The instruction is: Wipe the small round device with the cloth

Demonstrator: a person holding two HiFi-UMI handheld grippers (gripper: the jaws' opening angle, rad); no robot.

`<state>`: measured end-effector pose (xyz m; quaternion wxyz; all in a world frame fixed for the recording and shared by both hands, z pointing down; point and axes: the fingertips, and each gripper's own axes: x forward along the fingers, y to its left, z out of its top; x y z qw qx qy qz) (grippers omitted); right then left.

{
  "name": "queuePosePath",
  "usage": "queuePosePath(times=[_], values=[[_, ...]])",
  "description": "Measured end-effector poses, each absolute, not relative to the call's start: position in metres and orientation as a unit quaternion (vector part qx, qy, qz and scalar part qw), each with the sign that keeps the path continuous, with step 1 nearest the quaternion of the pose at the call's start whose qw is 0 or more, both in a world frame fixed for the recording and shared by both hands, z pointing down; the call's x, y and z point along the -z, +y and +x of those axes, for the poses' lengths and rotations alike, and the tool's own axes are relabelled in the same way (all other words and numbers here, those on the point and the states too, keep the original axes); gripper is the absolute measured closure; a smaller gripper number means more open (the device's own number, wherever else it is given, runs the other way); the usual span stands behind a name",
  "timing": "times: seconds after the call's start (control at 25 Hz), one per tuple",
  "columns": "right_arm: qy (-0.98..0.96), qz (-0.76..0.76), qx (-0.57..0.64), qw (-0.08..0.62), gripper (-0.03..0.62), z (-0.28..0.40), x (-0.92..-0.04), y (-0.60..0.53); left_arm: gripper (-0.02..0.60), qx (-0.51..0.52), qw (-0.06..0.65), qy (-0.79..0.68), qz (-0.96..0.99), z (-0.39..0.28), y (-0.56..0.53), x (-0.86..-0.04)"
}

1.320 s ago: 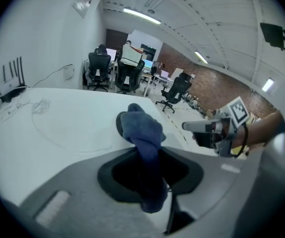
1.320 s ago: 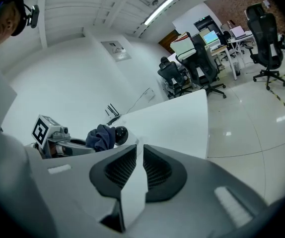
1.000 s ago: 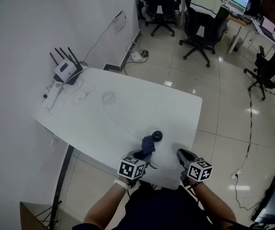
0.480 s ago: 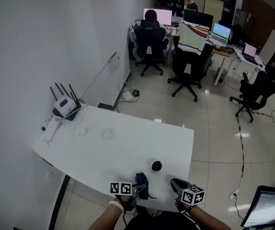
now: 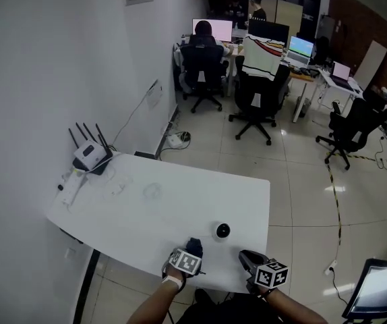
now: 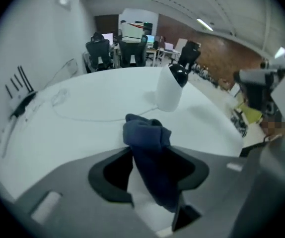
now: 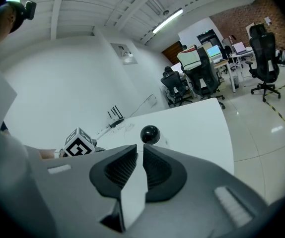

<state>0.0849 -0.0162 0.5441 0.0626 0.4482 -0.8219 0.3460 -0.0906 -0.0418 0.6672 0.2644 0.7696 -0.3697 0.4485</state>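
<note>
The small round device [image 5: 222, 231], white with a black dome, stands upright on the white table [image 5: 180, 201] near its front edge; it also shows in the left gripper view [image 6: 171, 88] and the right gripper view [image 7: 150, 134]. A dark blue cloth [image 5: 194, 246] is bunched just left of it, apart from it. My left gripper [image 5: 192, 252] points down at the cloth [image 6: 150, 148], and its jaws have just been opening. The cloth sits loose between them with table showing beside it. My right gripper [image 5: 247, 256] hovers at the table edge, jaws nearly together [image 7: 140, 150] and empty.
A white router [image 5: 89, 157] with black antennas, a power strip [image 5: 71, 186] and thin cables [image 5: 152, 191] lie at the table's far left. Office chairs [image 5: 257, 93] and desks stand beyond on the tiled floor. A wall runs along the left.
The left gripper has drawn the cloth back from the device toward the front edge and sunk lower, and its jaws have spread. The right gripper has shifted slightly.
</note>
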Motion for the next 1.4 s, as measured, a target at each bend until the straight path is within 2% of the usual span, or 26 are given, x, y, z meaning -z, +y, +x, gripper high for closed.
queuePosePath(times=[0.12, 0.2, 0.32, 0.52, 0.68, 0.8, 0.96, 1.16, 1.4], values=[[-0.822, 0.45, -0.344, 0.061, 0.546, 0.082, -0.54, -0.009, 0.343, -0.48, 0.218, -0.377, 0.762, -0.096, -0.045, -0.672], [-0.82, 0.451, -0.346, 0.064, 0.546, 0.082, -0.54, -0.002, 0.322, -0.47, 0.215, -0.389, 0.763, -0.098, -0.047, -0.67], [-0.817, 0.45, -0.353, 0.076, 0.546, 0.084, -0.546, 0.01, 0.285, -0.401, 0.248, -0.425, 0.772, -0.102, -0.051, -0.654], [-0.823, 0.438, -0.35, 0.089, 0.546, 0.079, -0.542, 0.007, 0.291, -0.283, 0.249, -0.497, 0.782, -0.123, -0.054, -0.592], [-0.835, 0.42, -0.348, 0.071, 0.546, 0.065, -0.514, -0.006, 0.361, -0.209, 0.229, -0.501, 0.808, -0.12, -0.036, -0.534], [-0.853, 0.404, -0.327, 0.054, 0.546, 0.053, -0.487, -0.017, 0.462, -0.134, 0.214, -0.491, 0.834, -0.103, -0.023, -0.485], [-0.882, 0.38, -0.276, 0.033, 0.571, 0.045, -0.448, -0.024, 0.557, -0.066, 0.199, -0.462, 0.862, -0.06, -0.011, -0.436], [-0.905, 0.366, -0.214, 0.023, 0.571, 0.056, -0.413, -0.016, 0.572, -0.069, 0.17, -0.425, 0.886, -0.002, 0.0, -0.417], [-0.906, 0.384, -0.18, 0.006, 0.571, 0.086, -0.394, -0.014, 0.572, -0.077, 0.165, -0.411, 0.893, 0.036, 0.004, -0.413]])
